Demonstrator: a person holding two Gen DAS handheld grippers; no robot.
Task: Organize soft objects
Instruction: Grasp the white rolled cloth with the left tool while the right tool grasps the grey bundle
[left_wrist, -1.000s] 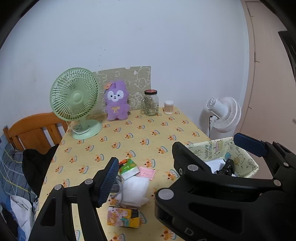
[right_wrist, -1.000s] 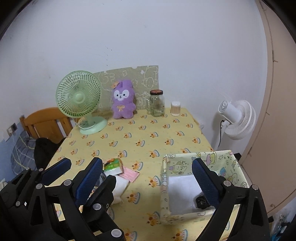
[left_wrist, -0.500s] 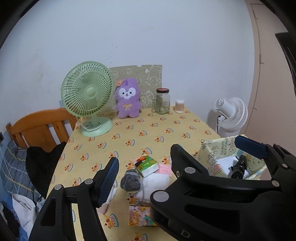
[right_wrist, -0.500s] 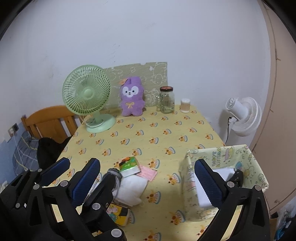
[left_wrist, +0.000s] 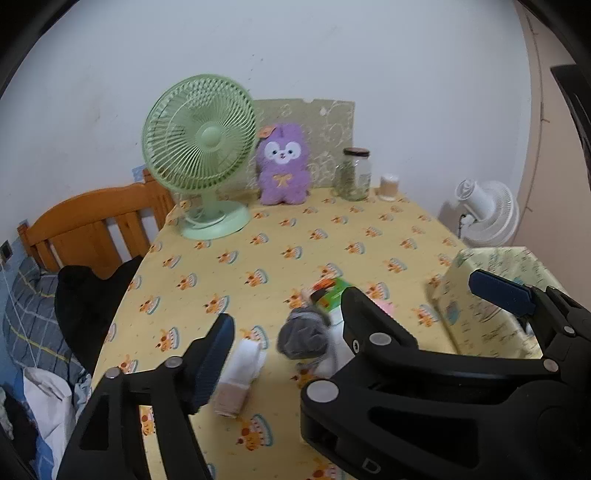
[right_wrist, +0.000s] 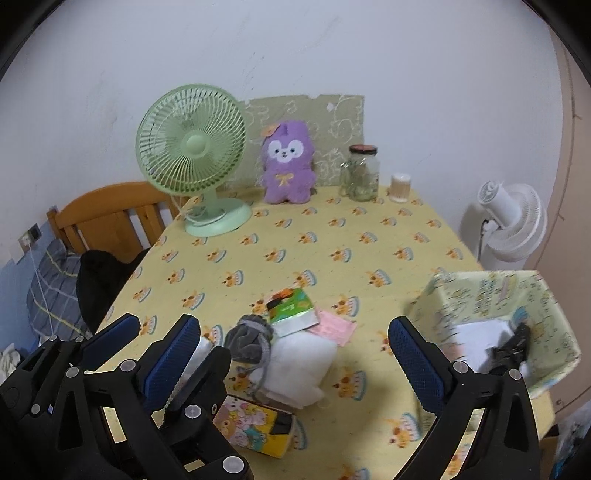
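A grey rolled sock (left_wrist: 303, 333) (right_wrist: 249, 336) lies on a white soft bundle (right_wrist: 299, 365) near the table's front. A white and beige rolled sock (left_wrist: 242, 373) lies to its left. A green tissue pack (right_wrist: 291, 311) and a pink cloth (right_wrist: 334, 326) lie behind them. A fabric storage box (right_wrist: 491, 295) (left_wrist: 491, 291) stands at the right with a white item and a black item inside. My left gripper (left_wrist: 373, 306) is open above the socks, holding nothing. My right gripper (right_wrist: 295, 347) is open above the bundle, holding nothing.
A green desk fan (right_wrist: 192, 147), a purple plush (right_wrist: 288, 166), a glass jar (right_wrist: 362, 171) and a small cup (right_wrist: 400, 187) stand at the table's back. A cartoon-printed box (right_wrist: 255, 424) lies at the front. A wooden chair (right_wrist: 110, 214) is left, a white fan (right_wrist: 511, 221) right.
Both grippers have moved left and closer over the table. The socks and bundle have come nearer the middle of view; the fabric box has shifted to the right edge. Both jaws stay open.
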